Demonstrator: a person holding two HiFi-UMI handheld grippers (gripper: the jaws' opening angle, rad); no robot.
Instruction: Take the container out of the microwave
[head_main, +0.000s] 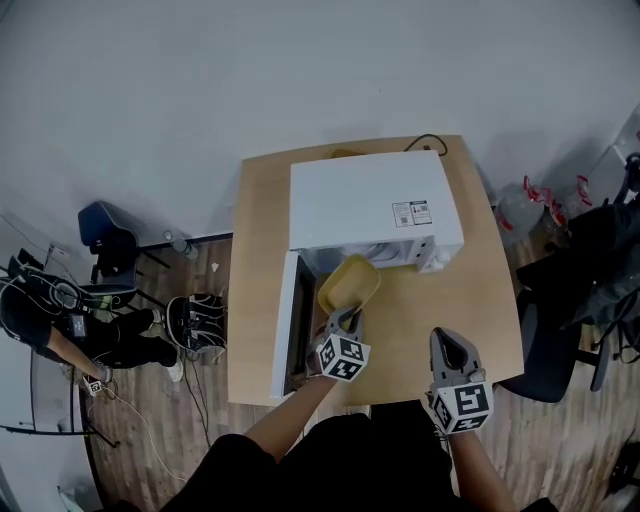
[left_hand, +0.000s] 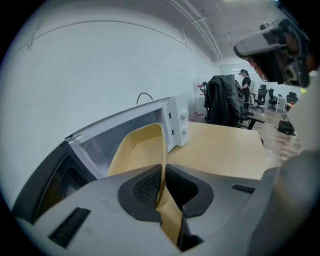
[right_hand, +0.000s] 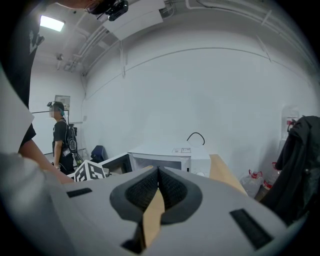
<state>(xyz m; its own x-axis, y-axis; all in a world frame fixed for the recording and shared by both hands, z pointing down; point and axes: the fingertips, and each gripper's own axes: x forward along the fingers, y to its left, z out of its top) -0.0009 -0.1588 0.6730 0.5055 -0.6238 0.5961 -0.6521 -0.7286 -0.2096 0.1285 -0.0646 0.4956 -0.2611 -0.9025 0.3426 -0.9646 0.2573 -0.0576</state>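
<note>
**Yellow container out at the microwave's mouth, left jaws on its rim**

White wall (head_main: 300, 70), wood floor (head_main: 190, 420), and a tan worktop (head_main: 485, 300) carrying the white microwave (head_main: 360, 200) with its door (head_main: 284, 325) swung wide to the left. The yellow container (head_main: 348, 284) hangs just in front of the opening, its long axis running from the left gripper (head_main: 345, 322) toward the cavity. Those jaws are pinched tight on its near rim. The right gripper (head_main: 447, 350) hovers apart to the right, jaws pressed together on nothing. There's a dark chair (head_main: 560, 330) past the worktop's right edge, a person (head_main: 60, 320) off left, and a black cable (head_main: 428, 143) behind the microwave.
</note>
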